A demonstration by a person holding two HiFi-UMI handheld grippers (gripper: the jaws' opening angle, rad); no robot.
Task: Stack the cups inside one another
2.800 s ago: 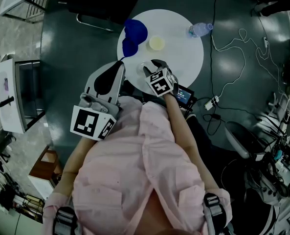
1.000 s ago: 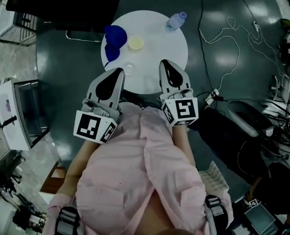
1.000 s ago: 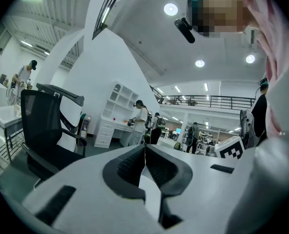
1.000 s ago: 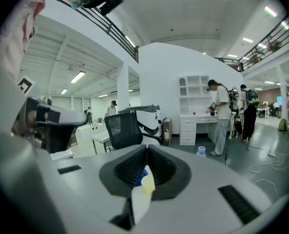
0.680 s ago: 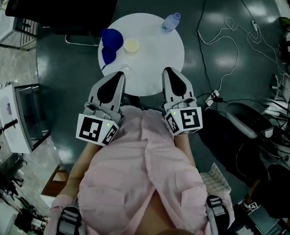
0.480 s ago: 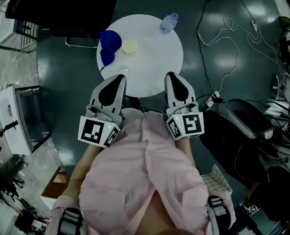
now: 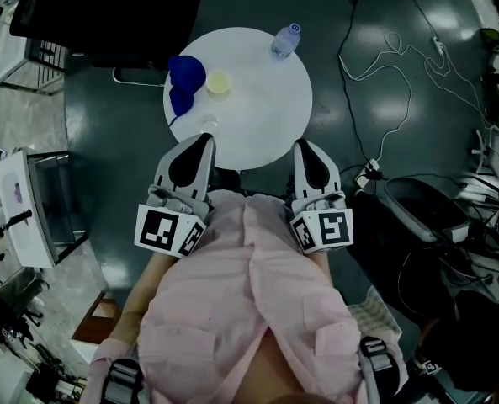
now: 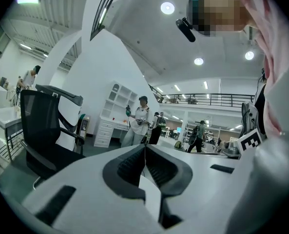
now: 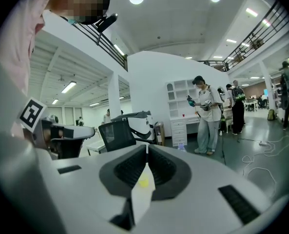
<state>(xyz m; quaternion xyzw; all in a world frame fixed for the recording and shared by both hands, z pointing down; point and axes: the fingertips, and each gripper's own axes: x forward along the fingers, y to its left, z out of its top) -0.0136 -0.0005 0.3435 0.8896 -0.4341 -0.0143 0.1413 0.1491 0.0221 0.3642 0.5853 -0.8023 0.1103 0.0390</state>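
On the round white table (image 7: 257, 108) two blue cups (image 7: 186, 74) lie together at the far left, with a yellow cup (image 7: 219, 82) beside them. A small clear cup (image 7: 207, 126) stands near the table's front edge, just ahead of my left gripper (image 7: 207, 139). The left gripper (image 8: 145, 148) is shut and holds nothing. At the table's front right edge my right gripper (image 7: 303, 145) is also shut and empty, well apart from the cups. In the right gripper view (image 9: 147, 148) the yellow cup (image 9: 144, 182) shows below the jaw tips.
A water bottle (image 7: 284, 40) stands at the table's far right. A black office chair (image 7: 106, 15) sits behind the table on the left. Cables (image 7: 384, 66) trail over the floor on the right, and a white cabinet (image 7: 18, 200) stands at the left. People stand in the background.
Both grippers have drawn back from over the table to its front edge. The right one went further, out to the right. Both have stayed shut and the cups have not moved.
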